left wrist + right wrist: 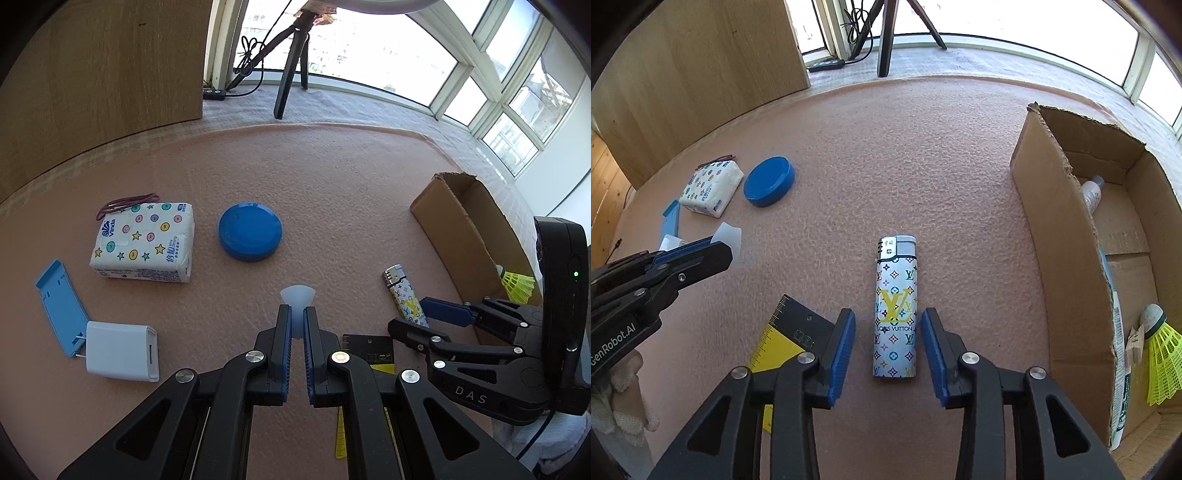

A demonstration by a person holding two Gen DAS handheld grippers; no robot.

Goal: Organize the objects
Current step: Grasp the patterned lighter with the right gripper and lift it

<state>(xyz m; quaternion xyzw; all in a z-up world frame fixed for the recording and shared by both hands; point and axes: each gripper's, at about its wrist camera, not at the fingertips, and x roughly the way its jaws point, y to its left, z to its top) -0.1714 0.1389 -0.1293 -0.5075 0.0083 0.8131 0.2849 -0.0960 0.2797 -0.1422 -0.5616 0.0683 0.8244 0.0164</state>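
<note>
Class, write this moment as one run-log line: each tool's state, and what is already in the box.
left tool: shut on white funnel | right tool: open astride lighter | cardboard box: shuttlecock, bottle

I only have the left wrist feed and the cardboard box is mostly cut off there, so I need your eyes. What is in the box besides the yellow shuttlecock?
Observer: A small white bottle lies at the far end of the cardboard box.
Operator: Is the right gripper gripping the lighter?
Observer: No. The right gripper has its jaws on either side of the lighter, with a gap on both sides.
Operator: Anything else near the shuttlecock?
Observer: A wooden clothespin sits just left of the shuttlecock.
</note>
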